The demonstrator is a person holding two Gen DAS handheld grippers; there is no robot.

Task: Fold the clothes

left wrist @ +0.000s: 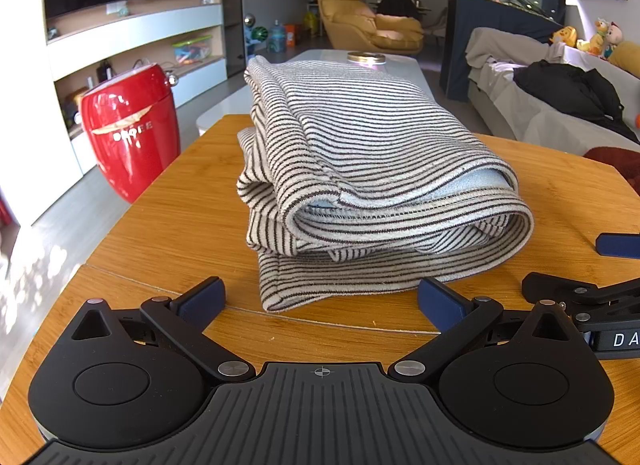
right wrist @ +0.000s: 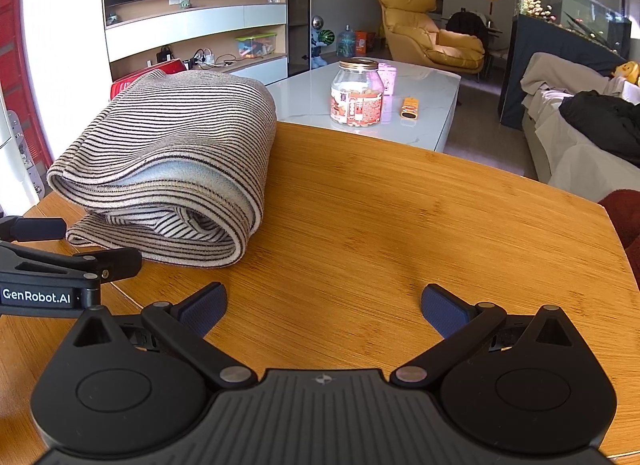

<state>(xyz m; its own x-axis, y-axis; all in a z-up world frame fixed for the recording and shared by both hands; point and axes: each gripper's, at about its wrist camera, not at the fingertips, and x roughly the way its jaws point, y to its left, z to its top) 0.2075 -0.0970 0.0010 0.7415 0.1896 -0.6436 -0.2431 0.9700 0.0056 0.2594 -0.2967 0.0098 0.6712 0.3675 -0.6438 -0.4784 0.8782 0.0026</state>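
A striped garment (left wrist: 368, 169) lies folded into a thick bundle on the wooden table (left wrist: 168, 217), reaching from near the table's middle toward its far edge, with the open, layered end facing the near edge. The left gripper (left wrist: 320, 301) rests low just in front of that near end, its blue pads spread wide with nothing between them; the lowest flap of cloth lies close ahead of the gap. The right gripper (right wrist: 324, 307) sits beside it over bare wood, also spread wide and empty, with the bundle off to its left. Judging from the soft curves, the rolled edges and the fuzzy knit, the garment should be light, limp and a little springy, so it will sag and slide open if lifted by one layer only. The fold on the right side of the bundle looks the firmest place to pinch, since all the layers meet there; the loose bottom flap at the near end would only peel away by itself. The fold looks largely done, though the layers at the near end sit uneven. Beyond the far edge stands a pale coffee table (right wrist: 416, 105) with a jar (right wrist: 357, 95) on it.
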